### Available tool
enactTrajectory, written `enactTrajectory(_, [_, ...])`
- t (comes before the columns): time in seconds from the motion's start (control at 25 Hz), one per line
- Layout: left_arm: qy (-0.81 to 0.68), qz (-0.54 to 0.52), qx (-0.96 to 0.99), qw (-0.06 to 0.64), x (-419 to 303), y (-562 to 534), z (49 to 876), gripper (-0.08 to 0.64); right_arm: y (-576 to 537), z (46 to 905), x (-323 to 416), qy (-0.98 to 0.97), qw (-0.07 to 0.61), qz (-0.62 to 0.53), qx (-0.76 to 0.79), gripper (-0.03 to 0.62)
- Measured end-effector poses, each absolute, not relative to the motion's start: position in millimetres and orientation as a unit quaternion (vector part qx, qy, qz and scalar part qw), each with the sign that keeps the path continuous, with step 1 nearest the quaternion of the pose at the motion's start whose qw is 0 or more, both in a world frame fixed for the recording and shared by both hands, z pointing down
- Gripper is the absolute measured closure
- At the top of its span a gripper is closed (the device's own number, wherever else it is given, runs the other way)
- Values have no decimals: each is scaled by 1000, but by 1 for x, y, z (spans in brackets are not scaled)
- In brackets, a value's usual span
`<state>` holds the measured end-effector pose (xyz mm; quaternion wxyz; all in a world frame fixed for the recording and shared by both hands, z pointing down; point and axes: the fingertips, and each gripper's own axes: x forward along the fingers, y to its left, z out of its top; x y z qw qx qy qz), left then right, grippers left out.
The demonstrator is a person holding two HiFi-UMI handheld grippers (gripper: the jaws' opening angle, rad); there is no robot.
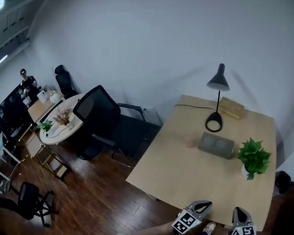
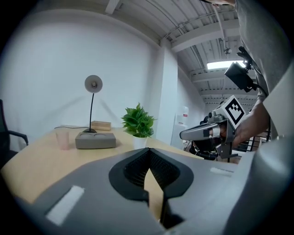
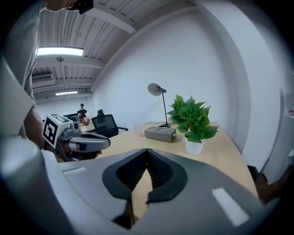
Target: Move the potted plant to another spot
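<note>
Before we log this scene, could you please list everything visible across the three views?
Potted plant: one, green in white pot, desk's right side.
Desk lamp: one, black, desk's far side.
Tray: one, grey, before the lamp.
Cup: one, translucent, left of the tray.
Wooden block: one, tan, behind the lamp.
Desk: one, light wood, centre.
Office chairs: at least two, black, left of the desk.
Round table: one, white, far left.
Person: one, dark clothes, far left background.
Left gripper: one, grey, shut, empty.
Right gripper: one, grey, shut, empty.
</note>
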<state>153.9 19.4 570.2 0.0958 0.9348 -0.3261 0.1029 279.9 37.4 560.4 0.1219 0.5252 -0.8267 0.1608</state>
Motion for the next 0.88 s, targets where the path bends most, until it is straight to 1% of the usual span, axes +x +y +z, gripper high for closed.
enactTrajectory(0.24, [-339, 90, 931, 100, 138, 46, 560, 560, 68, 546, 255, -842, 119, 145, 506, 586])
enactTrajectory(0.52, [-342, 68, 931, 111, 152, 76, 546, 560, 107, 534, 260, -848, 118, 135, 498, 588])
enactTrajectory(0.68, [-372, 58, 921, 103, 129, 74, 528, 560, 94, 519, 233, -870, 97, 119, 469, 588])
enactTrajectory(0.88, [-337, 55, 932, 117, 147, 96, 524, 560, 117, 508, 241, -853, 104, 125, 495, 588])
